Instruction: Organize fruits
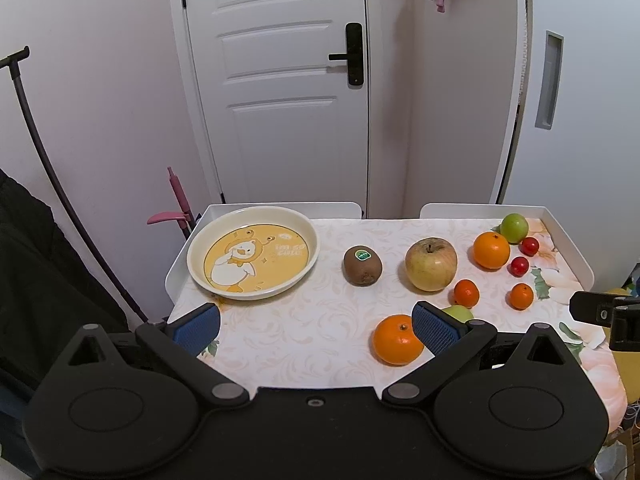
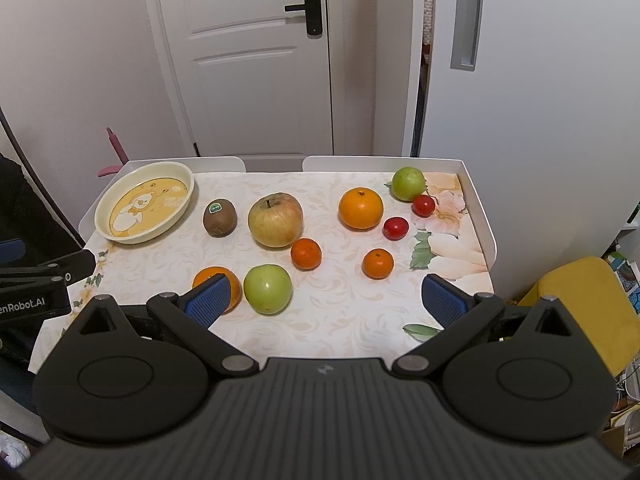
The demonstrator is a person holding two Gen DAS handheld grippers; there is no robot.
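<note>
A cream plate with a duck picture [image 1: 310,240] [image 2: 188,194] sits at the table's far left, with nothing in it. Spread to its right lie a kiwi [image 1: 362,266] [image 2: 219,217], a yellow apple [image 1: 431,264] [image 2: 275,220], a big orange [image 1: 491,250] [image 2: 361,208], a far green apple [image 1: 514,228] [image 2: 408,183], two small red fruits [image 1: 519,266] [image 2: 395,227], two small mandarins [image 1: 466,293] [image 2: 306,254] and a near orange [image 1: 394,344] [image 2: 202,276]. A near green apple [image 2: 267,289] lies beside that orange. My left gripper [image 1: 316,326] is open above the near edge. My right gripper [image 2: 326,298] is open too, holding nothing.
The table [image 1: 312,320] has a floral cloth and raised white rims [image 2: 486,236] at the sides and back. A white door [image 1: 280,80] stands behind it. A yellow chair [image 2: 584,304] is at the right, dark clothing [image 1: 36,264] at the left.
</note>
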